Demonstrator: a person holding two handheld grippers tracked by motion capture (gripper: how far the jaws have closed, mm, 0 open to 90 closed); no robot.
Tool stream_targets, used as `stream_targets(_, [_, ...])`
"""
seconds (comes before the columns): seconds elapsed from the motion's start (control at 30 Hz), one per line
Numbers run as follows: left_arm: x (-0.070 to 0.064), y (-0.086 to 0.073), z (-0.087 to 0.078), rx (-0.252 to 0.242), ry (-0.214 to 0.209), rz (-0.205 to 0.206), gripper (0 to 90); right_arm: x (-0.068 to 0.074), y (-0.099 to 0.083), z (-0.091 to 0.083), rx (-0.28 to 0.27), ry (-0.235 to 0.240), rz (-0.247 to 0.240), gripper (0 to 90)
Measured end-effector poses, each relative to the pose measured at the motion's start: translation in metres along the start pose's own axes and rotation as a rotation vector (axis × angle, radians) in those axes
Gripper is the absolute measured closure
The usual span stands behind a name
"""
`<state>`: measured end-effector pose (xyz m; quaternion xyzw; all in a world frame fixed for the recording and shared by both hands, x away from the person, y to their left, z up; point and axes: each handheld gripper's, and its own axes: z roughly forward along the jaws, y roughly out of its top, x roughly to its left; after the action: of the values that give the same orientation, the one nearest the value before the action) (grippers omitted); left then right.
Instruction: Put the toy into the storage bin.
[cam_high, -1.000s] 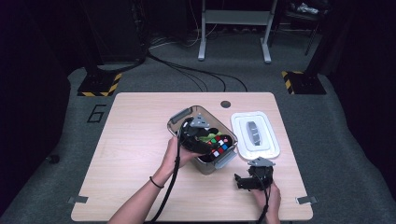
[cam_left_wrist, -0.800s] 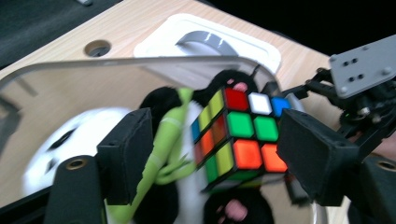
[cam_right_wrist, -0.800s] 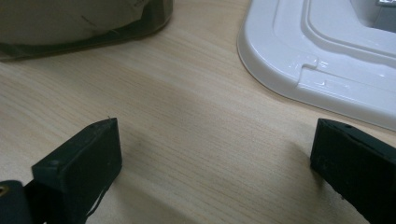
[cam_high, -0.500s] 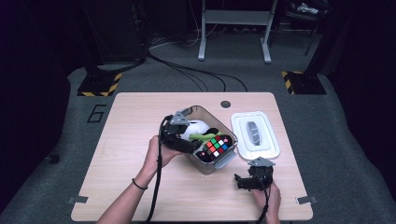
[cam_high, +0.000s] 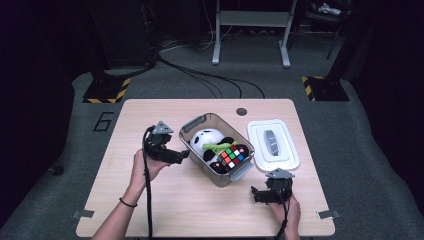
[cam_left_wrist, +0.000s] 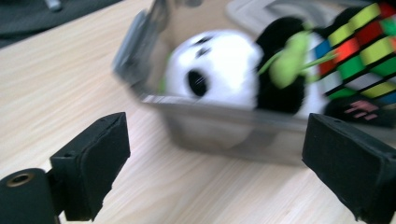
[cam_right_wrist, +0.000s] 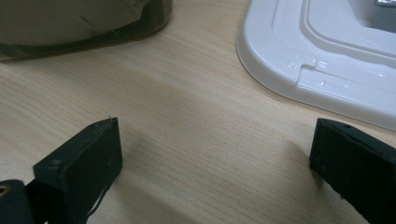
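High view, clear rectangular bin (cam_high: 196, 123), fuzzy panda (cam_high: 207, 139)

Clear smooth plastic bin (cam_high: 216, 172); fluffy cloth panda (cam_left_wrist: 219, 65); glossy white plastic lid (cam_right_wrist: 327, 51); matt pale wood-grain table (cam_high: 150, 200).

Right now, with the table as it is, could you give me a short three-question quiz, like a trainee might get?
1. True or false: the white lid sits on the box.
2. Which lies in the box beside the toy panda? A) a spoon B) a colourful puzzle cube C) a cup
3. Are the left gripper and the right gripper holding anything?

Key: 1. False; it lies on the table, right of the box. 2. B. 3. No; both are open and empty.
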<state>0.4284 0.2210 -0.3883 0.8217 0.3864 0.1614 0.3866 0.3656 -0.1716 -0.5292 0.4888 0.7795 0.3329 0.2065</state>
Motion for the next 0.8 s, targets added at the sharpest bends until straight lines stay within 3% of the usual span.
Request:
stream_targets(0.13, [0.021, -0.014, 0.002, 0.040, 0.038, -0.032, 5.0, 0.000, 0.000, 0.000, 0.000, 0.001, 0.001, 1.8])
stream_targets(0.27, [0.043, -0.034, 0.008, 0.063, 0.082, -0.093, 3.0, 0.000, 0.000, 0.000, 0.000, -0.002, 0.000, 1.8])
stream_targets(0.4, [0.065, -0.060, 0.019, 0.063, 0.149, -0.183, 1.6, 0.000, 0.000, 0.000, 0.000, 0.000, -0.001, 1.8])
stream_targets(0.5, [0.075, -0.075, 0.024, 0.081, 0.170, -0.217, 0.9, 0.000, 0.000, 0.000, -0.001, -0.001, -0.001, 1.8])
stream_targets(0.67, [0.092, -0.102, 0.036, 0.111, 0.214, -0.251, 0.5, 0.000, 0.000, 0.000, 0.001, -0.001, -0.001, 1.8])
stream_targets(0.77, [0.097, -0.115, 0.041, 0.116, 0.254, -0.247, 0.2, 0.000, 0.000, 0.000, 0.000, 0.001, -0.005, 1.8])
stream_targets(0.8, [0.100, -0.118, 0.043, 0.127, 0.249, -0.252, 0.1, 0.000, 0.000, 0.000, 0.000, 0.003, -0.005, 1.8])
